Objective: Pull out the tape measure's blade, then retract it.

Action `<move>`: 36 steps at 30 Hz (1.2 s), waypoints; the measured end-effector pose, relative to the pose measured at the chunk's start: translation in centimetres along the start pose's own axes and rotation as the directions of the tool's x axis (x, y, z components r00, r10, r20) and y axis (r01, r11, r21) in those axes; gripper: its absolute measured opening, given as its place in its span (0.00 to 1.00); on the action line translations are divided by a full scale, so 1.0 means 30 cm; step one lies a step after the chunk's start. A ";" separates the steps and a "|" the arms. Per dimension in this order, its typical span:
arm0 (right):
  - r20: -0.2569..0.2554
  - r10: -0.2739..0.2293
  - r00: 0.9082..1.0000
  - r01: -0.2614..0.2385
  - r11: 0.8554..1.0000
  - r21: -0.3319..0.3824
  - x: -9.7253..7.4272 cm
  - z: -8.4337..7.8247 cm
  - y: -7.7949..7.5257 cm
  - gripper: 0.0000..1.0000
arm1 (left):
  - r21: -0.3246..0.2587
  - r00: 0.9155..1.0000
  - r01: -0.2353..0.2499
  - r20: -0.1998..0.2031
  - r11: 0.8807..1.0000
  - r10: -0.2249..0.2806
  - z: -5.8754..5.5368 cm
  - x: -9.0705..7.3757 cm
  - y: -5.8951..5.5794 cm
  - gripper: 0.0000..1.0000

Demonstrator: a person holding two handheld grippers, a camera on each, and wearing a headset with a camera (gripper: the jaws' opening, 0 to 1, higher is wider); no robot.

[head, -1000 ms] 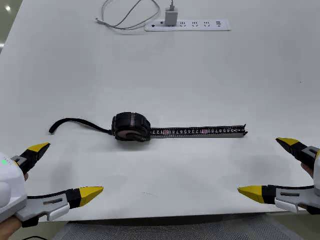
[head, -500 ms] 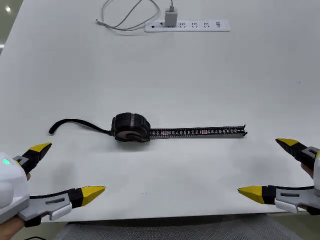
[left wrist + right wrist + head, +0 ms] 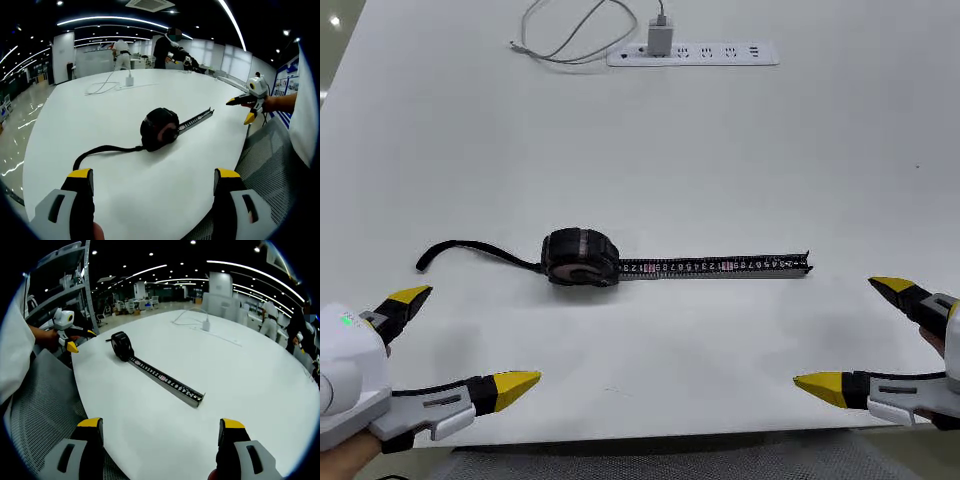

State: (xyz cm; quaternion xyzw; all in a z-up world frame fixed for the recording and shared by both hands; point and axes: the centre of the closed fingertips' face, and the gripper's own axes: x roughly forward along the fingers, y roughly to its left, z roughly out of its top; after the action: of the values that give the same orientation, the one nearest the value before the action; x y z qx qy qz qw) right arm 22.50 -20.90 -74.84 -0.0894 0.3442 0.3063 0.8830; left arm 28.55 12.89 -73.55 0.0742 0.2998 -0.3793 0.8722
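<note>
A black tape measure (image 3: 580,259) lies on the white table (image 3: 640,140), its blade (image 3: 720,266) pulled out to the right and resting flat. A black wrist strap (image 3: 470,250) trails to its left. In the left gripper view the tape measure (image 3: 160,129) sits ahead of the jaws, the blade (image 3: 195,119) pointing away right. The right gripper view shows the tape measure (image 3: 121,345) and blade (image 3: 167,382) ahead. My left gripper (image 3: 470,345) is open at the near left edge. My right gripper (image 3: 855,335) is open at the near right edge. Neither touches anything.
A white power strip (image 3: 692,53) with a charger (image 3: 661,38) and a white cable (image 3: 565,30) lies at the far side of the table. A grey mesh chair seat (image 3: 650,462) shows below the near edge. People stand far off in the gripper views.
The left gripper has drifted slightly right and up along the near edge. The tape measure, blade and right gripper have stayed put; the view has shifted a little.
</note>
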 end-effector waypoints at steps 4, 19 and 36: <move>0.001 0.000 1.000 0.000 1.000 0.001 0.000 0.000 0.002 0.94 | 0.000 1.000 0.004 0.002 1.000 -0.004 0.006 0.007 -0.011 0.98; 0.014 0.007 1.000 -0.007 1.000 0.001 0.012 0.015 0.005 0.94 | -0.004 1.000 0.011 0.012 1.000 -0.011 0.036 0.033 -0.023 0.97; 0.023 0.017 1.000 -0.017 1.000 -0.005 0.033 0.032 -0.002 0.96 | -0.020 0.999 0.024 0.031 1.000 -0.024 0.085 0.121 -0.063 0.95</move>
State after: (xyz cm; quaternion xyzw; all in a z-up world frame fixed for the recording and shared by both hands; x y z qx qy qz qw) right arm 23.65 -20.12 -74.79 -0.0849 0.3338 0.3157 0.8841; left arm 30.34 8.42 -73.42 0.0558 0.2909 -0.3879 0.8728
